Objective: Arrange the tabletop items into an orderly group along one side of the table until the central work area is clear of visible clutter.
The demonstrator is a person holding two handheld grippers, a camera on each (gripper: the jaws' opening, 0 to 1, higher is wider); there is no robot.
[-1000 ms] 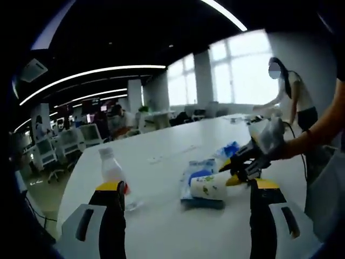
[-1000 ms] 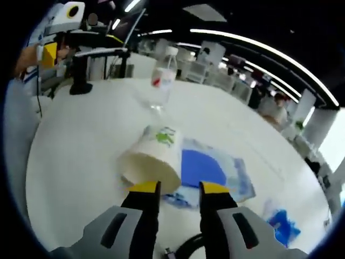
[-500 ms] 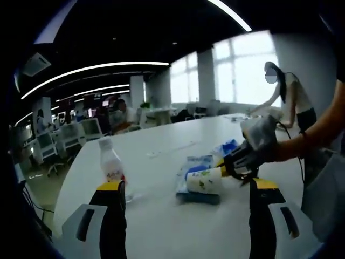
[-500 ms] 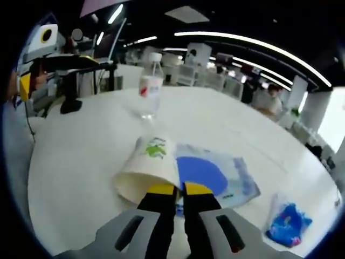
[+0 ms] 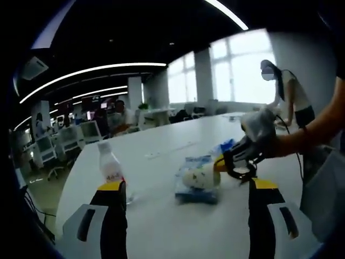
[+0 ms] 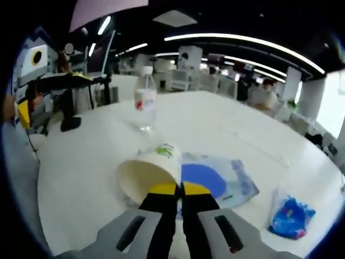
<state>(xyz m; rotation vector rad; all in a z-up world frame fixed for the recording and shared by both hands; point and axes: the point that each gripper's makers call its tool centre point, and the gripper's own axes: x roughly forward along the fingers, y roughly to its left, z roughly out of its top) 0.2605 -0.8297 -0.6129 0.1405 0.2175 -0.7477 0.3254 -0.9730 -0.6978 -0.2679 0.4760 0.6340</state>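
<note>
Two tongs are at work over a white worktop. From the right gripper view, the right tongs are pressed nearly together, their yellow-tipped jaws pinching the rim of a paper cup that lies tipped on its side, its open mouth turned toward the camera and a green print on its wall. The cup sits over a blue and white plastic packet lying flat on the worktop. Beyond the cup stands a clear bottle with a white cap and red label, upright. A crumpled blue wrapper lies nearer the worktop's edge, apart from the packet. From the left gripper view, the left tongs stand wide apart with nothing between the jaws, and they touch nothing. That view shows the bottle just past the left jaw, and the right tongs clamped on the cup over the packet.
</note>
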